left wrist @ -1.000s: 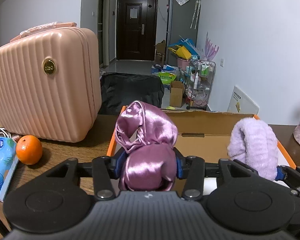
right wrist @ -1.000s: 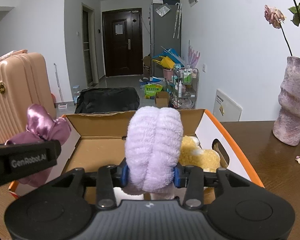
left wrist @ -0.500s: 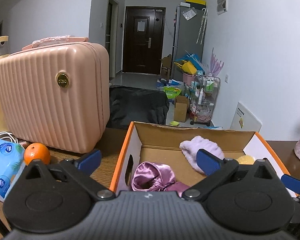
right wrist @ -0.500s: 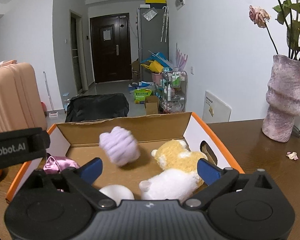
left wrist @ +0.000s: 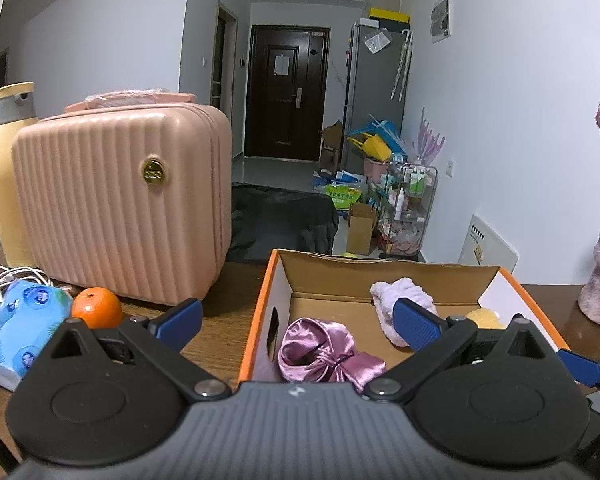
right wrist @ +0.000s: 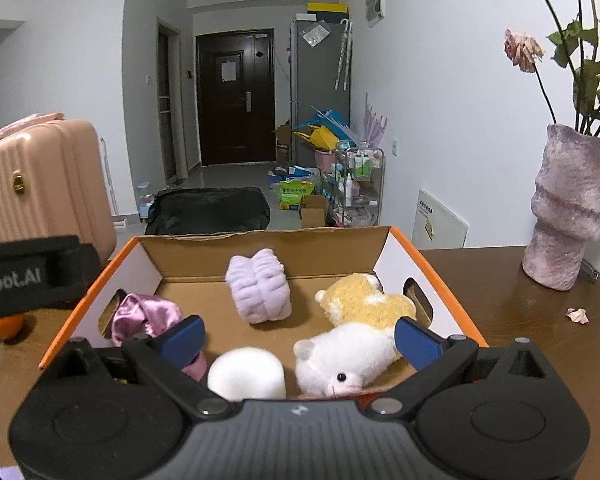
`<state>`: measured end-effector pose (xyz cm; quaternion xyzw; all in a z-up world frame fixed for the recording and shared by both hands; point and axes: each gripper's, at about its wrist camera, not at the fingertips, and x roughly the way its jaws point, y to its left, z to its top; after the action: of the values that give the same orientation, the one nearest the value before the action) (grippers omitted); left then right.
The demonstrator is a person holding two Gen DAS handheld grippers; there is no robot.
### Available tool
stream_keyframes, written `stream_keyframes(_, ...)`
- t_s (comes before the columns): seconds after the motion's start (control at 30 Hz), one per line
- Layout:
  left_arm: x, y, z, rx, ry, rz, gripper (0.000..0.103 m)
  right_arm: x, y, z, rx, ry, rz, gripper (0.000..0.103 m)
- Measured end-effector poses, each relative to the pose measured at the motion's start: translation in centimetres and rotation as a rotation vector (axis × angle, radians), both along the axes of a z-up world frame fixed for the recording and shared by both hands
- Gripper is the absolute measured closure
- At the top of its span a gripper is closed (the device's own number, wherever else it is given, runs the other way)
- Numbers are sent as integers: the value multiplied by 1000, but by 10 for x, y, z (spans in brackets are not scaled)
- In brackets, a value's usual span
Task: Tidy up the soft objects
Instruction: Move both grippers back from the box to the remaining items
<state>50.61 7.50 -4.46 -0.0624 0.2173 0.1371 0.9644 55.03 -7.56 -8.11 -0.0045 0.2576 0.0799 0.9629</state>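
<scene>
Through my left wrist camera, my left gripper (left wrist: 298, 318) is spread wide, holding nothing, above the cardboard box's (left wrist: 260, 320) near left corner. The satin scrunchie (left wrist: 324, 350) lies inside that corner; the lilac fuzzy roll (left wrist: 400, 296) sits farther in.

Through my right wrist camera, my right gripper (right wrist: 300, 338) gapes empty over the box's near edge. Inside lie the roll, scrunchie, yellow plush (right wrist: 364, 300), white plush (right wrist: 348, 360) and white ball (right wrist: 246, 374).

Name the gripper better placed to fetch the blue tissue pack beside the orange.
Left, probably. The left gripper is open and empty, and the blue tissue pack lies on its outer side; the right gripper hovers over the box.
</scene>
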Motion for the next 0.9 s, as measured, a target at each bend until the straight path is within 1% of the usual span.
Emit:
stream_keyframes(0.33, -54, 6, 3, 10, -14, 4, 0, -46, -10, 5, 3, -49, 27, 1)
stream_keyframes(0.5, -82, 8, 4, 33, -37, 8, 0, -73, -14, 3, 11, -68, 46, 0)
stream_keyframes(0.7, -116, 9, 4, 38, -54, 0, 0, -107, -20, 2, 15, -100, 68, 0)
stream_keyframes(0.9, -143, 8, -2, 61, -57, -13, 0, -138, -28, -1, 12, -132, 69, 0)
